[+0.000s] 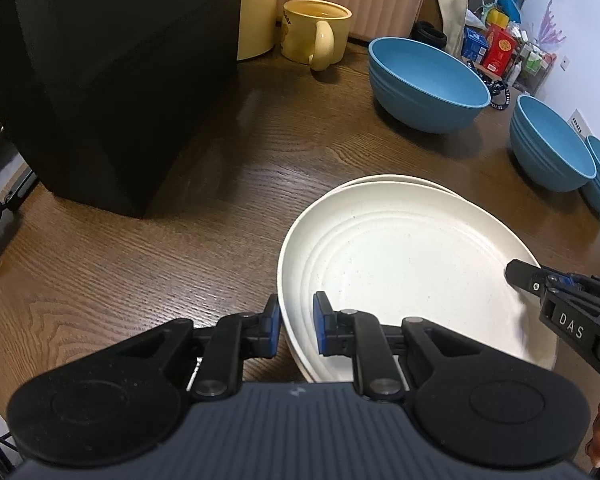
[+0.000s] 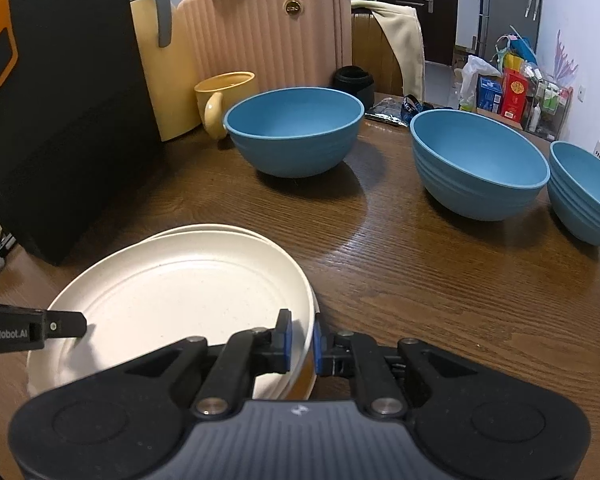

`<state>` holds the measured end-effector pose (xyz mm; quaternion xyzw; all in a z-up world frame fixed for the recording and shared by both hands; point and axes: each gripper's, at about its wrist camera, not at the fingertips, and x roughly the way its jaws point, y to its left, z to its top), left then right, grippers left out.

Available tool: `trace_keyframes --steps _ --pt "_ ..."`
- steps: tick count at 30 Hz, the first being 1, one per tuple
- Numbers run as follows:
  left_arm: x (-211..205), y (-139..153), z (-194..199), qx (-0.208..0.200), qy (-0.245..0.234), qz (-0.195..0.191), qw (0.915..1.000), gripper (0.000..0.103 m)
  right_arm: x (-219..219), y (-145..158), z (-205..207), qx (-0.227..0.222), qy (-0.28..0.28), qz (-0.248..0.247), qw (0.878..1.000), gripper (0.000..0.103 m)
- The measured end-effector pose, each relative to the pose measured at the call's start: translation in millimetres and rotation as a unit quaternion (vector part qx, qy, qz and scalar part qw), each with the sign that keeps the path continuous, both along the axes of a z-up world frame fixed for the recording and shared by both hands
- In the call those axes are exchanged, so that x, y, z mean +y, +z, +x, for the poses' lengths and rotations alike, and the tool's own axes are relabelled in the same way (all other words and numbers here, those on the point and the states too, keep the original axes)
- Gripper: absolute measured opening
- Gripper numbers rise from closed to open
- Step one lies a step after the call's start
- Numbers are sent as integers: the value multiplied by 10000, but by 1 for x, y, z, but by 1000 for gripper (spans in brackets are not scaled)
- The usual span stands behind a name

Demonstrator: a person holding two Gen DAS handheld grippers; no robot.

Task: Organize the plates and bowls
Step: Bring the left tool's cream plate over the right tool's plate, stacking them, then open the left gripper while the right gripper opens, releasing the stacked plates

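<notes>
Left gripper point(image 1: 296, 326) clamps the top plate's point(image 1: 412, 264) rim, lower centre. Right gripper point(image 2: 302, 340) grips its opposite rim, apparently touching the lower plate point(image 2: 204, 228) too.

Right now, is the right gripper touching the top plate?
Touching. In the right wrist view the right gripper has its fingers clamped on the near rim of the top plate, one inside, one outside.

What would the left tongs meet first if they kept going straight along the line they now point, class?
The left tongs are already clamped on the near rim of the top cream plate. Pushed straight on and downward, they would probably drive into that plate and the stack beneath; the wooden table lies just below.
</notes>
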<state>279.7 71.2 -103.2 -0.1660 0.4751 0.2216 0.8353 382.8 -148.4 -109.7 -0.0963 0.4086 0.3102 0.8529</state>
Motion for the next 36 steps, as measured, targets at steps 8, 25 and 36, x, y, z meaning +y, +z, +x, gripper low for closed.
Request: trace_keyframes --steps 8,25,36 --pt "-4 -4 6 171 -151 235 9995 19 6 0 -6 -146 15 -171 9997 11" --pt "3 -2 3 160 -164 307 9993 49 2 -2 -3 169 -255 -178 9994 50" --pt "8 10 -3 15 -39 329 9994 103 -13 -2 -1 552 -582 -168 9966 103"
